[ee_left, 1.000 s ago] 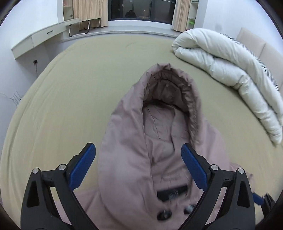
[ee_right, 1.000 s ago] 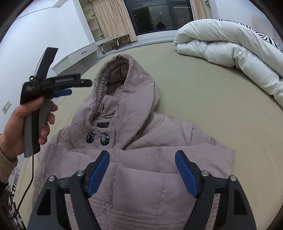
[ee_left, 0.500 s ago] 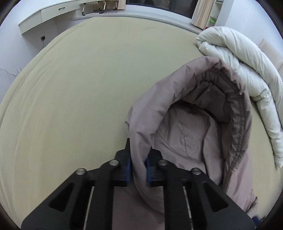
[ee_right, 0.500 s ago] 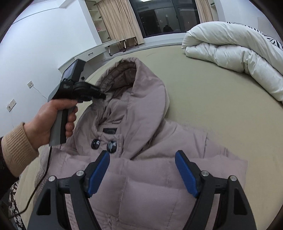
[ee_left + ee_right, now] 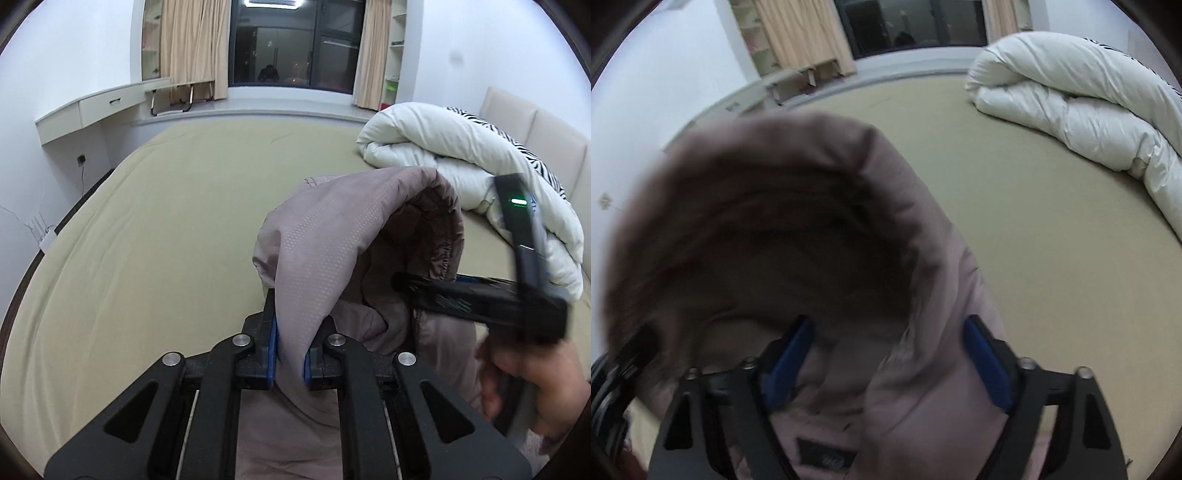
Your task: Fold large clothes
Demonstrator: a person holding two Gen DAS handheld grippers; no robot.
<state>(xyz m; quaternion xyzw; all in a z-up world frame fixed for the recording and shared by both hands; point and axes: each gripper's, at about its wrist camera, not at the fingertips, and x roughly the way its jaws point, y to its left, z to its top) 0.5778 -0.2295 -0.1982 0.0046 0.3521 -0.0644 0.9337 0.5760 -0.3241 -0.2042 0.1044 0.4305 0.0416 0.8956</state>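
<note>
One fold barely begun: we see left hand-held gripper (image 5: 290,356) clamping the coat hood (image 5: 354,236), right hand-held gripper (image 5: 892,363) closing around its other edge, pads not yet pressing.

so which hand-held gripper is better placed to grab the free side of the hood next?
Right. The right hand-held gripper straddles the hood rim, jaws closing, pads not yet pressing. The left hand-held gripper is already shut on the hood's opposite edge, so it probably shouldn't let go.

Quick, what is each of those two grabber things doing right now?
Left gripper: fingers shut on the hood of the coat.
Right gripper: fingers closing around the hood's other edge, not yet pressing it.
</note>
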